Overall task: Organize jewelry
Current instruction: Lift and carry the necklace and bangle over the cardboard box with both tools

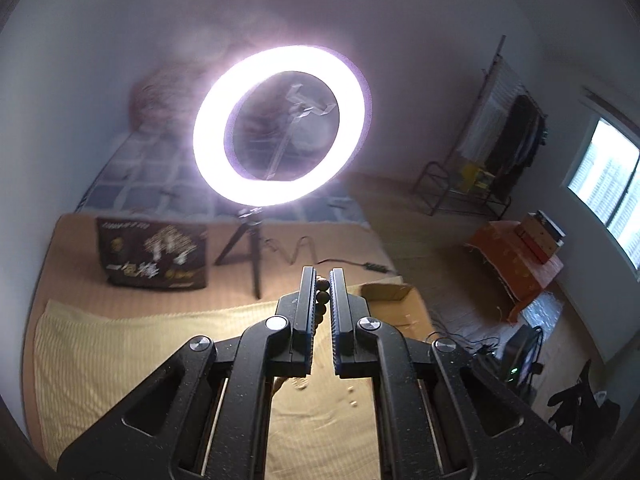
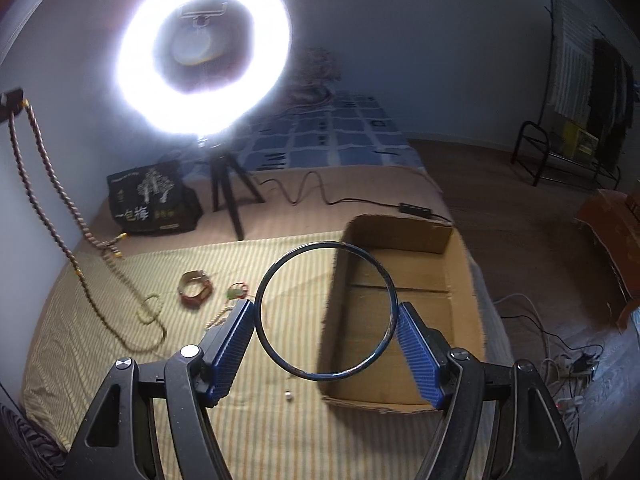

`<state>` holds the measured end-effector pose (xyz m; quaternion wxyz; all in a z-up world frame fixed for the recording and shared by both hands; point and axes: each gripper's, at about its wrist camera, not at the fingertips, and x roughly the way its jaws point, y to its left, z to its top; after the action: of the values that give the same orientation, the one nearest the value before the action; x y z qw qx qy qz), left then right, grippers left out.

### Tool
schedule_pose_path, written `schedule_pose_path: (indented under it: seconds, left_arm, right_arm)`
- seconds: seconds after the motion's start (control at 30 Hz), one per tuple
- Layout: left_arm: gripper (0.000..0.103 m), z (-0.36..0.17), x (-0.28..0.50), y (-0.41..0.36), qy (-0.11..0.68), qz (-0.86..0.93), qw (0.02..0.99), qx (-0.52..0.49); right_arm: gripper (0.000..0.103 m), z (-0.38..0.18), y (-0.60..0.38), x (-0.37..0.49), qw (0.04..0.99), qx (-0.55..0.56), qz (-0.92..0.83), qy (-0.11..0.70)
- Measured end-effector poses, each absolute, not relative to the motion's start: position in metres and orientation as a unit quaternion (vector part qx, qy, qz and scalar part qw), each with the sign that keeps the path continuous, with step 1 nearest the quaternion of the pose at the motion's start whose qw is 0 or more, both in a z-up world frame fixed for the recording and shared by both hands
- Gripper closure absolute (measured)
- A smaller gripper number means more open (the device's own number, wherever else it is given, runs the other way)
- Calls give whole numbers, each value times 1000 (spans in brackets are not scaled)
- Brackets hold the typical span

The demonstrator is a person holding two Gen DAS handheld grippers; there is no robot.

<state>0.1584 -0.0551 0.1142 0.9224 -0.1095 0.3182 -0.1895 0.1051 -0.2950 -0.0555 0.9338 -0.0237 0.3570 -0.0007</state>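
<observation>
Lifting jewelry toward the empty cardboard box

Left tool pinched the bead necklace; right tool clamped the bangle; bracelet remained on the bed.

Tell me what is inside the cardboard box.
The cardboard box shows only bare cardboard floor with a flap seam; no jewelry is visible in it. The dark bangle, clamped in the right gripper, and that gripper's right finger cover the near floor.

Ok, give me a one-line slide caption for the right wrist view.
Right tongs grip a dark bangle across its width beside the open cardboard box on the striped cloth.
</observation>
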Motion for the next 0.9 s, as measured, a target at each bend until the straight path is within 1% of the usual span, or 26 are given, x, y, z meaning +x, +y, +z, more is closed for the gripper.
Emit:
schedule_pose_path:
  seconds: [0.4,0.9]
  left_arm:
    - [99,164,170,-163,282,-278,914,-91]
    - [99,159,227,-257,305,-318,891,-106]
  right_arm:
    - [29,-58,-347,111,928,3,-49,370]
    - [29,-72,-384,117,914,28,-85,396]
